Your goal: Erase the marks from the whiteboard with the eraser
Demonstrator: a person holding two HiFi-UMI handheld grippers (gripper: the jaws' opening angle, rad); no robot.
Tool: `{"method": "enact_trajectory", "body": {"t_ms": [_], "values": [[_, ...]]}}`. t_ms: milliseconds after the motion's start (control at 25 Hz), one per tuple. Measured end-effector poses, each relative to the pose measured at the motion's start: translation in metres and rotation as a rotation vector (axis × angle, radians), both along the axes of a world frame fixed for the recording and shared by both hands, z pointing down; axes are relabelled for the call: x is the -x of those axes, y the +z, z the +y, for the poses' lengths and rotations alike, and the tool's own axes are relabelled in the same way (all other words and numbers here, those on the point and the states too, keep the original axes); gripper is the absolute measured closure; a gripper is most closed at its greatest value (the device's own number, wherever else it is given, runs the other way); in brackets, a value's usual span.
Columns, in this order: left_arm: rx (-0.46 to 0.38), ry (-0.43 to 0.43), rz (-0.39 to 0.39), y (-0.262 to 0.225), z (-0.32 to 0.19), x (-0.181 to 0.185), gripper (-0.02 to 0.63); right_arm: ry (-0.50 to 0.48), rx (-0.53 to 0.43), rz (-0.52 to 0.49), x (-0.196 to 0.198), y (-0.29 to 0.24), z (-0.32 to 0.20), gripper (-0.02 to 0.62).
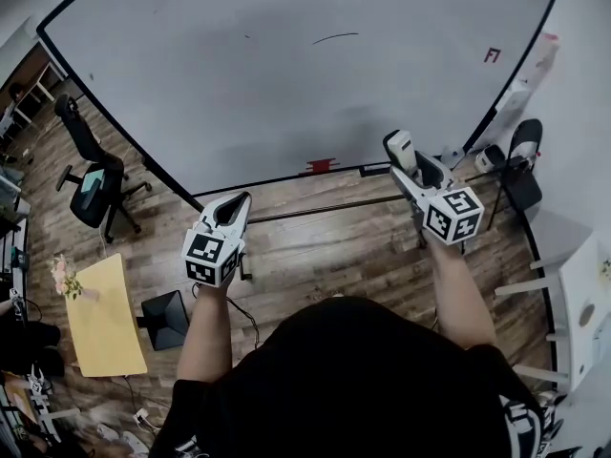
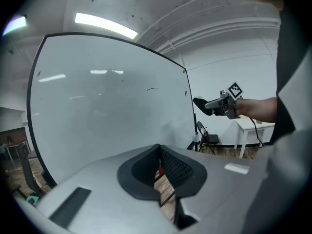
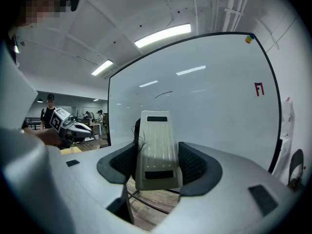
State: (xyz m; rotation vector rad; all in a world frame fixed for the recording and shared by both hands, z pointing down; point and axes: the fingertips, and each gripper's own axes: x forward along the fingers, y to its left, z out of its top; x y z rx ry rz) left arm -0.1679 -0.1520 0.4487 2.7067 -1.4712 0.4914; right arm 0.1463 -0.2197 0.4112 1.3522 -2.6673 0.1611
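The large whiteboard (image 1: 286, 84) stands ahead on the wooden floor, with a thin dark curved mark (image 1: 334, 37) near its top and a small red mark (image 1: 492, 55) at its right. My right gripper (image 3: 157, 172) is shut on the white eraser (image 3: 156, 147), held a short way in front of the board's lower edge; that eraser (image 1: 399, 149) also shows in the head view. My left gripper (image 2: 160, 172) is shut with nothing between its jaws, and hangs level with the right one, apart from the board. The curved mark (image 2: 152, 88) shows in the left gripper view too.
A black office chair (image 1: 94, 181) stands left of the board. A yellow table (image 1: 100, 318) and a dark stool (image 1: 165, 319) are at the lower left. A second chair (image 1: 518, 160) and white furniture (image 1: 582, 303) stand at the right. A red object (image 1: 320, 167) sits on the board's lower rail.
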Motion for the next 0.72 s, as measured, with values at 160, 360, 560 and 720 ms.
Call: {"method": "enact_trajectory", "body": {"t_ms": [160,360,560,720], "values": [[-0.017,-0.012,-0.005,-0.005,-0.014,-0.004,0.592,-0.011,-0.005,-0.004,-0.005,-0.004,-0.016,0.344],[-0.021,-0.032,-0.006,-0.008,-0.028,-0.010,0.592,-0.025,-0.009,-0.011,-0.013,-0.006,-0.037,0.344],[-0.020,-0.042,-0.012,-0.007,-0.043,-0.023,0.592,-0.032,-0.005,-0.013,-0.026,-0.003,-0.056,0.344],[-0.023,-0.047,-0.013,-0.008,-0.056,-0.033,0.592,-0.031,0.006,-0.020,-0.035,0.000,-0.075,0.344]]}}
